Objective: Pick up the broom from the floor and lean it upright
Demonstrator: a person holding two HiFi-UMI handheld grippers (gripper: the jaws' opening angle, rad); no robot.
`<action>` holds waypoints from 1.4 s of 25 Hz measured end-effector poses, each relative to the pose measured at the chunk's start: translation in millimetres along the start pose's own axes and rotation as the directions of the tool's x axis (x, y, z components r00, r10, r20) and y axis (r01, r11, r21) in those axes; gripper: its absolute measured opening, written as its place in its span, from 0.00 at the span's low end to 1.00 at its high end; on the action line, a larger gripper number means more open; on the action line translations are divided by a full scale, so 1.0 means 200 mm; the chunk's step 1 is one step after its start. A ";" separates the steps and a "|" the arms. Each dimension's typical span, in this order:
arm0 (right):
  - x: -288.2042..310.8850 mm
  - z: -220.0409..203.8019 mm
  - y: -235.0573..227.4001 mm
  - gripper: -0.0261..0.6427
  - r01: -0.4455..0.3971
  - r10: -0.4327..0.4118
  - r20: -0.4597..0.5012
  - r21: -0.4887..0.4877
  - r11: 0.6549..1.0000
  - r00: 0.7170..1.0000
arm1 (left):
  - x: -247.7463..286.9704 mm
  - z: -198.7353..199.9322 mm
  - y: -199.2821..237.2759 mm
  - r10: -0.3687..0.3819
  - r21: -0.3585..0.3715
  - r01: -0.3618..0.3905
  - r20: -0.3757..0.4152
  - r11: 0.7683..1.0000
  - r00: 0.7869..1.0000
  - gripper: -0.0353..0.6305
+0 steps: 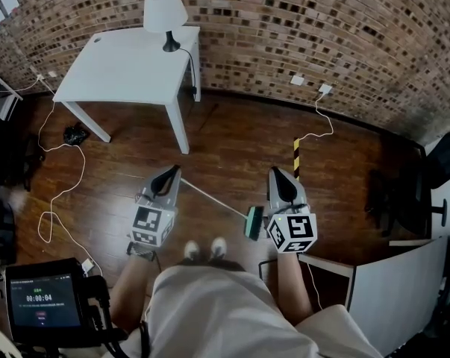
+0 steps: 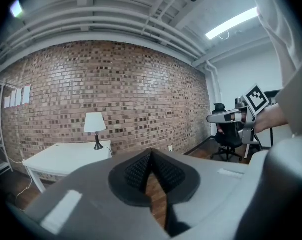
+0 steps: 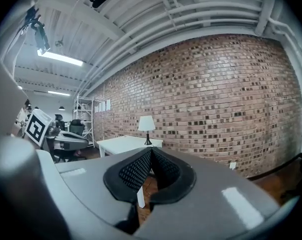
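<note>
The fingers (image 2: 134, 173) of the left gripper (image 1: 172, 170) are pressed together at their tips with nothing between them, and the right gripper (image 1: 279, 172) is likewise closed and empty. Both point roughly level toward the far brick wall (image 1: 299, 28). The broom (image 1: 213, 198) lies on the wooden floor (image 1: 232, 136) below and between them. Its long axis runs on a slant, with the thin white handle's free end at the far left, under the left gripper's tip, and the green head (image 1: 254, 224) at the near right, beside the right gripper's marker cube (image 1: 293, 232). From this steep view it is hard to judge how high the grippers are above it, probably well clear. The left gripper looks better placed for the handle, and either one would have to tip down and open across the handle's slant.
</note>
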State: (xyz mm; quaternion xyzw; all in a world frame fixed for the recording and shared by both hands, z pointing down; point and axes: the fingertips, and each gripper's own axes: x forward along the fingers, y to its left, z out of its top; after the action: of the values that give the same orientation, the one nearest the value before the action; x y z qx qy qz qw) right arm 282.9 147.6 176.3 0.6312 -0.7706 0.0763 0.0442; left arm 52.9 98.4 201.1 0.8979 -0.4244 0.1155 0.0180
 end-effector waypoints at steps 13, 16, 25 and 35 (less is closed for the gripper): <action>0.34 -0.16 0.10 0.11 -0.186 0.186 -0.093 0.010 0.982 0.978 | 0.05 -0.17 0.15 0.060 -0.025 -0.062 -0.090 0.998 0.994 0.06; 0.46 -0.25 0.19 0.12 -0.230 0.229 -0.136 0.006 0.973 0.964 | 0.05 -0.28 0.23 0.076 -0.052 -0.083 -0.121 0.995 0.990 0.06; 0.89 -0.61 0.50 0.12 -0.358 0.329 -0.258 -0.077 0.930 0.909 | 0.13 -0.64 0.57 0.079 -0.070 -0.097 -0.231 0.993 0.970 0.06; 1.49 -1.51 0.75 0.16 -0.400 0.397 -0.473 0.101 0.911 0.786 | 0.27 -1.40 1.04 0.132 -0.158 -0.206 -0.384 0.966 0.914 0.06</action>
State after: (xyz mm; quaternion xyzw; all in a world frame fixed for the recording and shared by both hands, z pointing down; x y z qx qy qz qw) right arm 67.9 -58.7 513.7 0.4148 -0.8505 0.2372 0.2199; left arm -126.8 -38.6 471.0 0.8137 -0.4989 0.2415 0.1754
